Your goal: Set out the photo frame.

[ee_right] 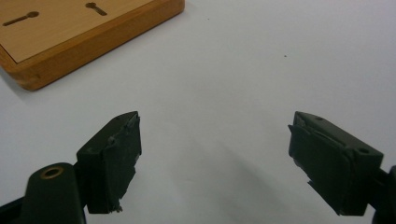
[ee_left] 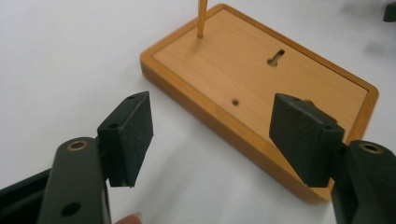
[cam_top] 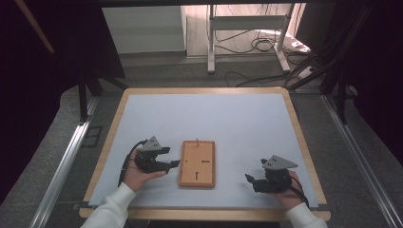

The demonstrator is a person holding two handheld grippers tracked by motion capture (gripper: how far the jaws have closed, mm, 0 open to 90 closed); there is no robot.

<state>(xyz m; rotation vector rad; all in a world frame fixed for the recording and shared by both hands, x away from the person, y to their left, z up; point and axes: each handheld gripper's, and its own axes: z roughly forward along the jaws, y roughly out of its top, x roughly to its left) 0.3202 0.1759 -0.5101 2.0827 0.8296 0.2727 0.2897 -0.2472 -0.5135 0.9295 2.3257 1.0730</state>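
On the white table point(cam_top: 237, 123) a wooden board point(cam_top: 197, 164) with a thin upright peg point(ee_left: 201, 18) lies between the two hands, the left gripper point(cam_top: 172, 157) just beside its left edge and the right gripper point(cam_top: 251, 183) well apart, both spread wide and holding nothing.

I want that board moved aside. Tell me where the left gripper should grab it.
Judging by its pose, grip the wooden board across a corner of its long near edge, coming in level from its left side with the left gripper: it lies flat, and the thin upright pin is too slender.
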